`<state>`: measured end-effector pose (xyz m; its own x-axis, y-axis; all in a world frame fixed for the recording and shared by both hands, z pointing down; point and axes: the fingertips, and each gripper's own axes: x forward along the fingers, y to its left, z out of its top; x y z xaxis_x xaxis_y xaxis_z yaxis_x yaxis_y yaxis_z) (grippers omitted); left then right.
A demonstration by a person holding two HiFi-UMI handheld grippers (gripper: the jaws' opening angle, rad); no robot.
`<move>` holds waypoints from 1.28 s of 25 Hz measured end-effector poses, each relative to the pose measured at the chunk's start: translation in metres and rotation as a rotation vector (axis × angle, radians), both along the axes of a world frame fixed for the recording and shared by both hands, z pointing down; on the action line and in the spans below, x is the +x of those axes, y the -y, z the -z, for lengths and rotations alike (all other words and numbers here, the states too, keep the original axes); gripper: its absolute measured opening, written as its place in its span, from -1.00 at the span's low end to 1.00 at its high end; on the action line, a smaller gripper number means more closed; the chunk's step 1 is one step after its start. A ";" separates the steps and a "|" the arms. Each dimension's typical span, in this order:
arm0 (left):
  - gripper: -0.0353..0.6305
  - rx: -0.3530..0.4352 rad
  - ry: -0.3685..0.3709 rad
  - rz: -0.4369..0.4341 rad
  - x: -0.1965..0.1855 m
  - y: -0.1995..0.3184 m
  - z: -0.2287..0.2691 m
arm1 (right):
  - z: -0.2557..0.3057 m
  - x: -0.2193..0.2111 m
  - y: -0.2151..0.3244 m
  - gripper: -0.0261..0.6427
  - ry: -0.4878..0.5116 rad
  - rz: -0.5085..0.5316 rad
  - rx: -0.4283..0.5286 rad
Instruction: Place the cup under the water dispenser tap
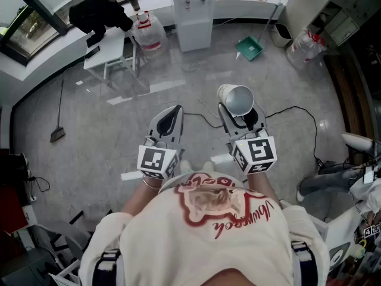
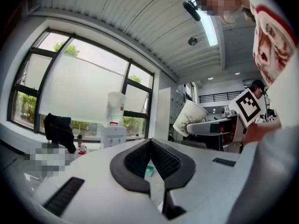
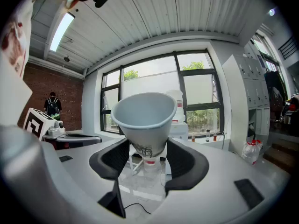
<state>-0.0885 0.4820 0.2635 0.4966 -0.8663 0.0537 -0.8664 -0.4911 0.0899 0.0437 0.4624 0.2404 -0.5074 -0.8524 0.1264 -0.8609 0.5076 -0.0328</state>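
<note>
Cup (image 1: 236, 99) is clamped in my right gripper (image 1: 240, 114). In the right gripper view both dark pads press on its lower wall, one on each side, and the white rim stands clear above them. It sits tilted in the grip, with the open mouth showing in the head view. The water dispenser (image 1: 192, 14) stands against the windowed wall, straight ahead of the cup and well apart from it, with grey floor between them, so the cup is not yet under the tap. My left gripper (image 1: 171, 117) is level with the right one, on the left, and just as far back from the dispenser. Its jaws are closed together with nothing between them. A large water bottle (image 1: 149, 33) stands just to the left of the dispenser, beside a small white table (image 1: 110, 55). A green dustpan (image 1: 250, 47) lies on the floor to the right of the dispenser
</note>
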 end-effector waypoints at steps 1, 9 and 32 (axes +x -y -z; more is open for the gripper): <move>-0.83 -0.001 0.000 0.000 -0.001 -0.003 -0.001 | -0.001 -0.001 -0.002 -0.14 0.000 -0.003 0.000; -0.83 -0.001 -0.002 0.007 -0.002 0.000 0.000 | 0.000 0.000 0.004 -0.14 0.020 -0.004 -0.005; -0.83 -0.034 -0.008 -0.005 0.036 -0.004 -0.004 | 0.004 0.037 0.009 -0.14 0.062 -0.015 0.015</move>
<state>-0.0521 0.4855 0.2678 0.5015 -0.8615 0.0793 -0.8632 -0.4920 0.1136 0.0810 0.4535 0.2364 -0.5006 -0.8618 0.0819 -0.8652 0.4951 -0.0791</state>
